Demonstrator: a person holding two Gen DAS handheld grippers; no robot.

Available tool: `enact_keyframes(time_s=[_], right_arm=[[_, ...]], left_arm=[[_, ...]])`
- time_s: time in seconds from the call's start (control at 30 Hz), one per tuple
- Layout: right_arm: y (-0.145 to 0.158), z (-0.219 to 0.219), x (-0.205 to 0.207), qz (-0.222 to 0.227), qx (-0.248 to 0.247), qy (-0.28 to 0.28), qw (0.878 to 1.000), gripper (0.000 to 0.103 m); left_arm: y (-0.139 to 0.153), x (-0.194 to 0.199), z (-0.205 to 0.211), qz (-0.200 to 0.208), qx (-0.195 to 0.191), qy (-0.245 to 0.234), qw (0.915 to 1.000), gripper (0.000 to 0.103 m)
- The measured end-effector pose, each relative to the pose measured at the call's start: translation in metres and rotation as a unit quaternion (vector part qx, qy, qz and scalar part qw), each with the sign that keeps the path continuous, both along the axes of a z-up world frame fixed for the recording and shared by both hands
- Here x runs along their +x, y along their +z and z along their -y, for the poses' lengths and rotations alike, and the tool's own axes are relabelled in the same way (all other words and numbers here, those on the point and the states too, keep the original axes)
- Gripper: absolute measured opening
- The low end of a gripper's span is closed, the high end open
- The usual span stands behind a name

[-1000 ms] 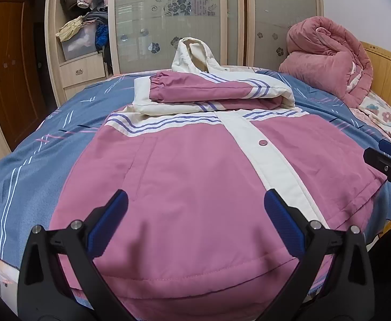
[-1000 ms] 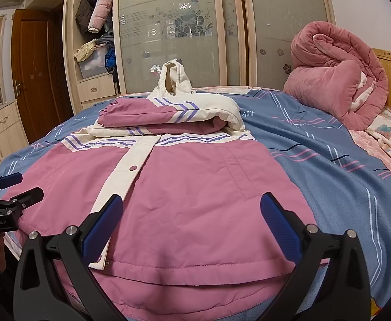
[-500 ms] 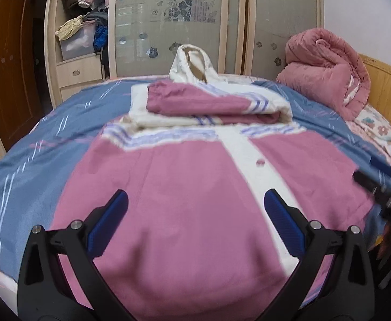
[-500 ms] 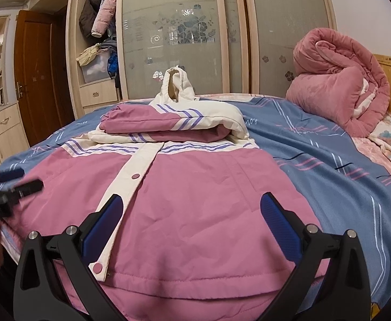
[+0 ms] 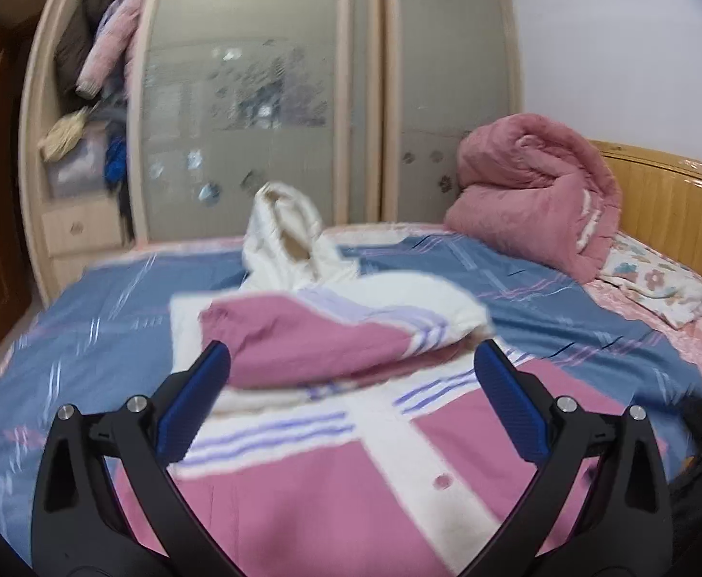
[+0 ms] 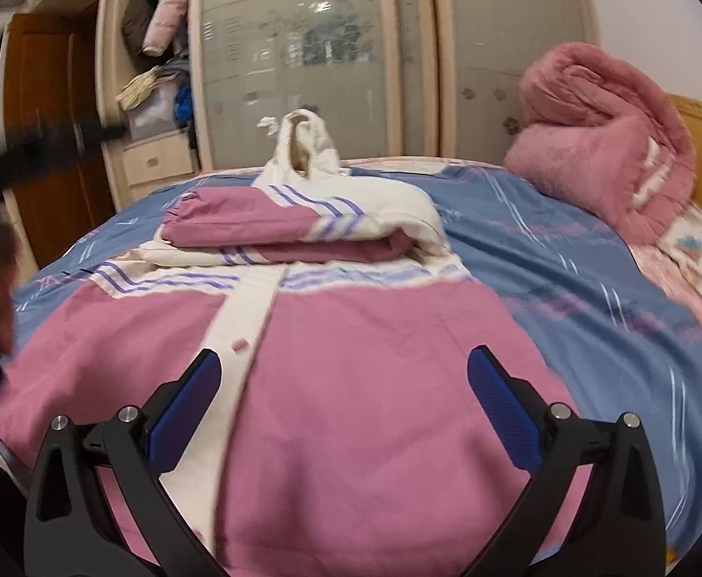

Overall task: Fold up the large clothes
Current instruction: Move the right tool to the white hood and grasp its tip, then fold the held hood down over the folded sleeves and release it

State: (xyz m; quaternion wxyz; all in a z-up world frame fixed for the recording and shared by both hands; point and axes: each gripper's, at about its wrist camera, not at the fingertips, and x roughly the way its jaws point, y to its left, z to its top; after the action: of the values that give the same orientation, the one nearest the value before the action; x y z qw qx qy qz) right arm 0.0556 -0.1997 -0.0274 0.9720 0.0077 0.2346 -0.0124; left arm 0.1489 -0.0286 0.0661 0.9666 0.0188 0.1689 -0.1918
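1. A bed (image 5: 110, 298) covered by a blue sheet with pale stripe marks filled most of both views; a woven yellow headboard (image 5: 663, 206) stood at its right end.
2. Behind the far edge of the bed stood a pale wood wardrobe with frosted sliding doors bearing flower prints (image 6: 312, 62), and its open left section held heaped clothes above a drawer. A brown wooden door (image 6: 48, 144) showed at the far left of the right wrist view.
3. The pink and cream padded jacket with purple stripes (image 6: 375, 384) lay flat on the bed, front side up, its hem toward the near edge and its cream hood (image 5: 283, 240) standing up toward the far edge. Both sleeves were folded across the chest into a stack, and the cream button strip ran down the middle of the front.
4. The left tongs (image 5: 351, 375) were spread wide and held nothing; they hung above the jacket's chest, in line with the folded sleeves.
5. The right tongs (image 6: 343, 384) were likewise spread wide and empty, above the lower pink front of the jacket. Whether either pair touched the cloth could not be told.
6. A rolled pink quilt (image 6: 605, 134) sat at the far right corner of the bed near the headboard, well apart from the jacket, with a floral pillow (image 5: 648, 283) beside it.
7. A dark blurred shape (image 6: 48, 139) crossed the left edge of the right wrist view; what it was could not be told.
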Motion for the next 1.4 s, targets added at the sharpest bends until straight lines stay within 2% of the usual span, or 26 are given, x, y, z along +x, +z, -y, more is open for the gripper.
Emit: enact_keyframes(time_s=[0.1,0.17,0.23,0.4,0.5,0.53,0.6,0.7,0.9,1.03,1.1,1.13,1.17,1.2,1.4], right_arm=[[0.031,-0.016,0.029,0.021,-0.049,0.017,0.998,0.102],[0.053,-0.028,0.068,0.027,-0.083,0.015,0.996,0.102],[0.071,-0.037,0.119,0.027,-0.094,0.017,0.995,0.102],[0.092,-0.047,0.267,-0.035,-0.082,0.031,0.996,0.102],[0.099,-0.051,0.367,-0.052,-0.107,0.006,0.993,0.101],[0.101,-0.053,0.395,-0.06,-0.115,-0.001,0.992,0.1],[0.101,-0.054,0.446,-0.078,-0.134,-0.013,0.988,0.092],[0.097,-0.051,0.508,-0.108,-0.134,-0.031,0.985,0.083],[0.089,-0.052,0.565,-0.116,-0.122,-0.063,0.984,0.08],[0.075,-0.05,0.595,-0.132,-0.143,-0.103,0.976,0.076],[0.071,-0.042,0.6,-0.139,-0.132,-0.117,0.974,0.064],[0.07,-0.036,0.6,-0.144,-0.118,-0.124,0.975,0.043],[0.072,-0.031,0.599,-0.144,-0.104,-0.127,0.976,0.01],[0.074,-0.027,0.595,-0.14,-0.091,-0.13,0.977,0.003],[0.095,-0.004,0.545,-0.093,-0.051,-0.108,0.988,0.002]], left_arm=[[-0.017,0.01,-0.006,-0.025,0.005,-0.001,0.9997,0.101],[-0.017,0.013,-0.007,-0.005,0.029,0.01,0.9995,0.101],[-0.018,0.017,-0.012,0.006,0.047,0.032,0.9984,0.101],[-0.023,0.043,-0.045,-0.061,-0.023,0.023,0.9976,0.101],[-0.031,0.055,-0.064,-0.081,-0.054,0.049,0.994,0.101],[-0.033,0.057,-0.067,-0.084,-0.055,0.056,0.9934,0.101],[-0.036,0.062,-0.074,-0.09,-0.051,0.075,0.9918,0.101],[-0.038,0.067,-0.085,-0.103,-0.059,0.084,0.9894,0.101],[-0.039,0.068,-0.094,-0.121,-0.095,0.065,0.986,0.101],[-0.042,0.067,-0.081,-0.125,-0.078,0.051,0.9878,0.101],[-0.043,0.066,-0.076,-0.128,-0.075,0.043,0.988,0.101],[-0.044,0.065,-0.073,-0.127,-0.073,0.039,0.9884,0.101],[-0.044,0.065,-0.071,-0.127,-0.07,0.038,0.9888,0.101],[-0.046,0.065,-0.068,-0.126,-0.063,0.037,0.9893,0.101],[-0.046,0.065,-0.066,-0.128,-0.061,0.039,0.9891,0.101]])
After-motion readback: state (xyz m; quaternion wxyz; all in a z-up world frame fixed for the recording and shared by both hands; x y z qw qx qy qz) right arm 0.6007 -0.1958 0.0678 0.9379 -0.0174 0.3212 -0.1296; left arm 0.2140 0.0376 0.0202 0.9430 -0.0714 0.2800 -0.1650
